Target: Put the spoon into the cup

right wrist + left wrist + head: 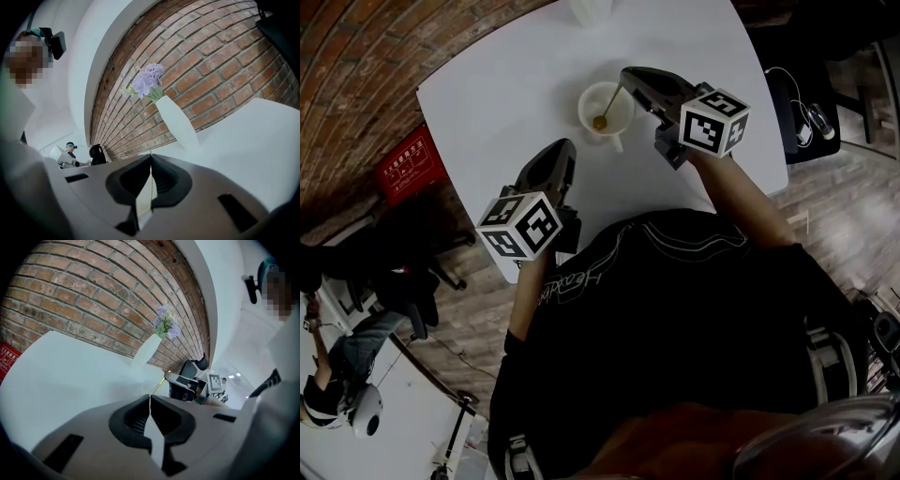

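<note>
Nearest the head camera is the person's black top (675,309), with both arms reaching out over the white table (506,84). The right gripper (628,75) is held above and just beside the cup (581,108), its tips pinching the top of the spoon (609,103). The spoon slants down from them, and its bowl already sits inside the cup, near the bottom. Gripping high on the handle looks deliberate, since it keeps the bulky jaws clear of the rim. The left gripper (565,148) rests low on the table, near the cup but apart from it. It seems parked out of the way, because one arm is enough for this job.

From the left gripper view, the left gripper (150,399) has its jaws pressed together with nothing between them. Beyond them the right gripper (168,377) shows with the yellowish spoon (158,384) angling down from it. A white vase (146,352) of lilac flowers (166,324) stands farther back by the brick wall (70,296).

From the right gripper view, the right gripper (151,161) is clamped on the thin spoon (150,153), a pale sliver of handle held edge-on in the seam between the pads. The same vase (176,122) stands behind it. What remains, by my reckoning, is only the release. Letting go from this tilt should leave the handle leaning on the rim.
</note>
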### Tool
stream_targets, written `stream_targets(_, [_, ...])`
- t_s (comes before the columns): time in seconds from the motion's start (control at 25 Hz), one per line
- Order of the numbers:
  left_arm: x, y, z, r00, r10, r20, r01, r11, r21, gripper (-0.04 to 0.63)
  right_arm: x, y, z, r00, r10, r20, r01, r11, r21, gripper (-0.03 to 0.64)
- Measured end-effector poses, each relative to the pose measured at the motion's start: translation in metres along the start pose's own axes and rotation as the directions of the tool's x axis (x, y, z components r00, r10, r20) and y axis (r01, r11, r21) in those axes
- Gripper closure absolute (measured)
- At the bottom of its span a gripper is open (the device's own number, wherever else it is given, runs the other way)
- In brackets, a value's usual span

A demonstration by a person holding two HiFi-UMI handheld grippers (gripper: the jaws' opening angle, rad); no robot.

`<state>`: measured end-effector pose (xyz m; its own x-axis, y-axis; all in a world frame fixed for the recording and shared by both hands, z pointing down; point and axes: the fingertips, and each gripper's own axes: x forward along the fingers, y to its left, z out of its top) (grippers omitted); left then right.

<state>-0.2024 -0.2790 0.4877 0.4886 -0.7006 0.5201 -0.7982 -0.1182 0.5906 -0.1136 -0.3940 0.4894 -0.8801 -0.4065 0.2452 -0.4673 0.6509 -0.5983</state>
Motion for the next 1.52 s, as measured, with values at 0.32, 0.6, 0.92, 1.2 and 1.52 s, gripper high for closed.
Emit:
stream_targets(0.32, [0.001,0.002,-0.003,1.000,-0.001,-0.009,0.001,1.000,0.002,0.586,0.002,-0.007,-0.004,1.000,0.009,-0.007,-0.009,0.999,0.037,0.617])
stream_targets(0.6, [0.000,0.001,-0.007,1.000,0.002,-0.018,-0.002,1.000,0.009,0.586,0.000,-0.009,-0.002,1.000,-0.003,0.005,0.003,0.999,0.033,0.615])
stream_targets(0.92, [-0.016,-0.006,-0.004,1.000,-0.007,0.009,0.007,1.000,0.021,0.586,-0.019,-0.001,0.016,0.994,-0.088,0.061,0.093,0.992,-0.085,0.531])
stream_targets(1.2, [-0.034,-0.032,-0.007,0.999,-0.032,0.044,0.029,0.998,0.062,0.586,-0.058,0.031,0.030,0.990,-0.065,0.121,0.082,0.987,-0.139,0.531])
stream_targets(1.52, [-0.064,-0.063,-0.008,0.992,-0.073,0.098,0.061,0.991,0.115,0.586,-0.100,0.091,0.028,0.985,0.004,0.173,0.026,0.985,-0.168,0.572])
